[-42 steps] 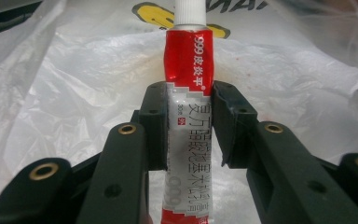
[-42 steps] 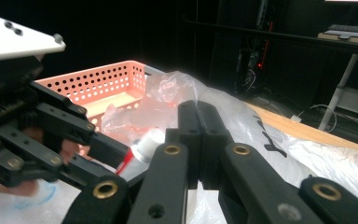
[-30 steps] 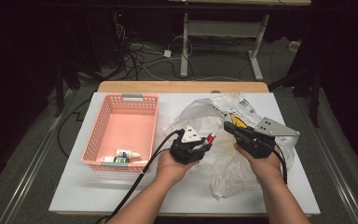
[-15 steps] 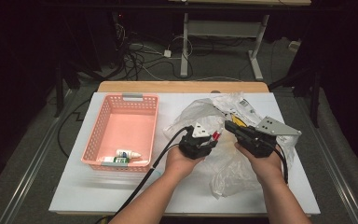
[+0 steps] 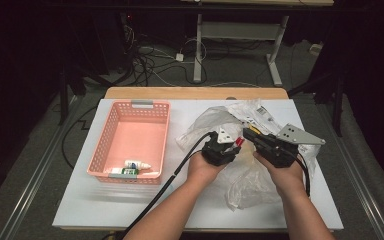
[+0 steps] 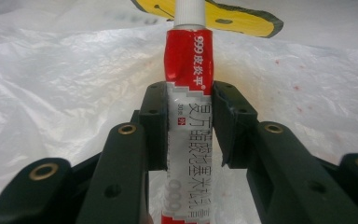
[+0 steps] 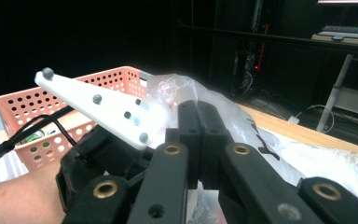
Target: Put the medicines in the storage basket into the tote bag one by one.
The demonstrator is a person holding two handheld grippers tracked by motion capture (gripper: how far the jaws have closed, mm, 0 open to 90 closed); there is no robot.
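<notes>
A red and white ointment tube (image 6: pixel 189 65) with a white cap stands between the jaws of my left gripper (image 6: pixel 189 107), which is shut on it around the middle. From above, the left gripper (image 5: pixel 234 144) sits over a crumpled clear plastic bag (image 5: pixel 250 180), the red tube (image 5: pixel 238 142) pointing at the right gripper (image 5: pixel 247 134) close by. In the right gripper view the right gripper (image 7: pixel 198 109) has its jaws pressed together. Bag film (image 7: pixel 223 107) lies just past its tips; whether it is pinched I cannot tell.
A pink perforated basket (image 5: pixel 130 107) stands at the left of the white table (image 5: pixel 105 205), with small bottles (image 5: pixel 132 165) at its near end. A wooden strip (image 5: pixel 195 93) runs along the table's far edge. Cables and desk legs lie on the floor beyond.
My left gripper has moved to the right with the tube, closing in on the right gripper. The right gripper has stayed in place.
</notes>
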